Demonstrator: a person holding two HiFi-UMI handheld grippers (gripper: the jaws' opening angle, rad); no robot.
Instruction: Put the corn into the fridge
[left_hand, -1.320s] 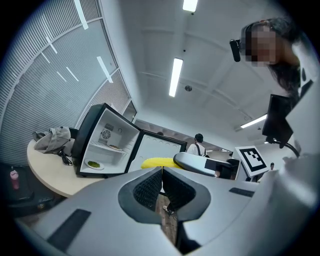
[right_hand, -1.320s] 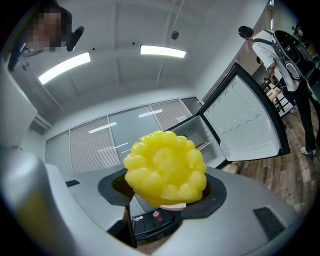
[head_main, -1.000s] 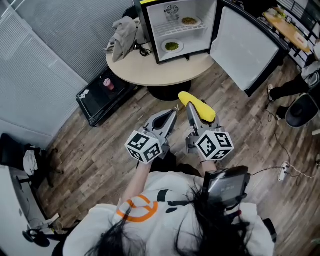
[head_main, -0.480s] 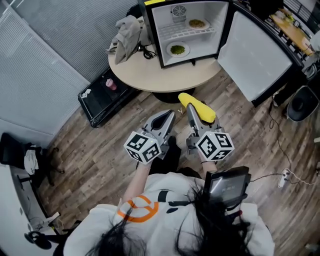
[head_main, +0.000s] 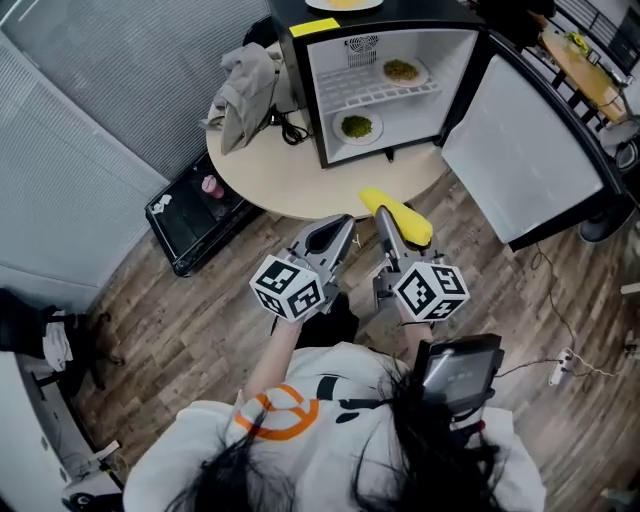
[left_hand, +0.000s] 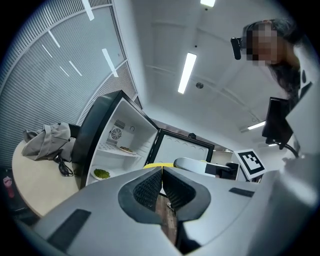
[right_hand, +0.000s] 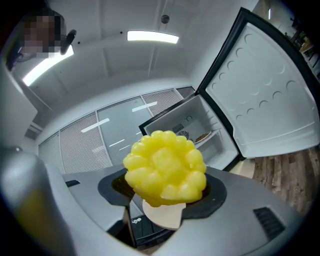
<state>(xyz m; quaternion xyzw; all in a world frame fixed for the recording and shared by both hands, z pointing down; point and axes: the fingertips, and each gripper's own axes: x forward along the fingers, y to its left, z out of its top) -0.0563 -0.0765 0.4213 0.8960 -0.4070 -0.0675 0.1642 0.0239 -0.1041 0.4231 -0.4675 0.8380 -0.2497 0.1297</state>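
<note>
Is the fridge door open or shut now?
Open. The door is swung out to the right, and the white inside of the fridge shows.

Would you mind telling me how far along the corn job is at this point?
Done: the fridge door stands open and the corn is clamped in the right tool. In hand: the corn is held by the table's near edge, facing the fridge. Left: set it inside and release. The left tool is shut and empty.

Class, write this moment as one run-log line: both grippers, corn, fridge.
left gripper: shut, empty | right gripper: shut on corn | fridge: on table, door open | corn: not yet in fridge
</note>
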